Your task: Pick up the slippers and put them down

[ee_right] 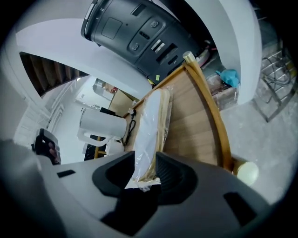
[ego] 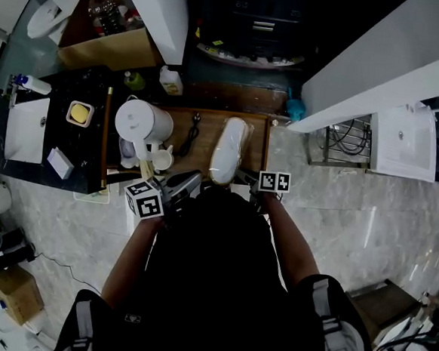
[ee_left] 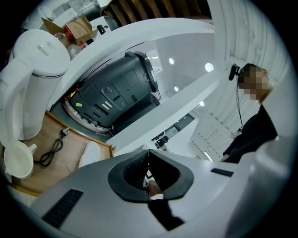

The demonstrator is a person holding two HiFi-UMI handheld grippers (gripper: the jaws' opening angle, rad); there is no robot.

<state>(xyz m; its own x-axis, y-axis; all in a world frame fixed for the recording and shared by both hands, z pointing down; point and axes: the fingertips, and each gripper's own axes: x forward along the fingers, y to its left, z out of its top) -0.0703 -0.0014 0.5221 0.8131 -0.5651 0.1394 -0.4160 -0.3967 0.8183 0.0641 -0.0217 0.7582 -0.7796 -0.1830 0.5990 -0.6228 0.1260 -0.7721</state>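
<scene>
There is a brown wooden counter (ego: 256,143) with a raised edge all round it. Next to it, on the left in the head view, is a dark counter (ego: 85,153) with one white sink (ego: 26,129) in it. The floor (ego: 338,210) is made of pale grey stone tiles. On the wooden counter stand one white kettle (ego: 140,123) and one small white cup (ego: 162,159) just beside it. One black cord (ego: 189,134) lies between the kettle and the slippers (ego: 229,150). The slippers are one pack in clear plastic wrap, lying flat on the wooden counter near its right edge. How many slippers are in the pack cannot be told. There are two grippers. The right gripper (ee_right: 145,162) points down at the near end of the pack, and its jaws are spread wide with that end between them, not pinched. The left gripper (ee_left: 148,154) is held up off the counter near the kettle, and its jaws are pressed together with nothing in them.
</scene>
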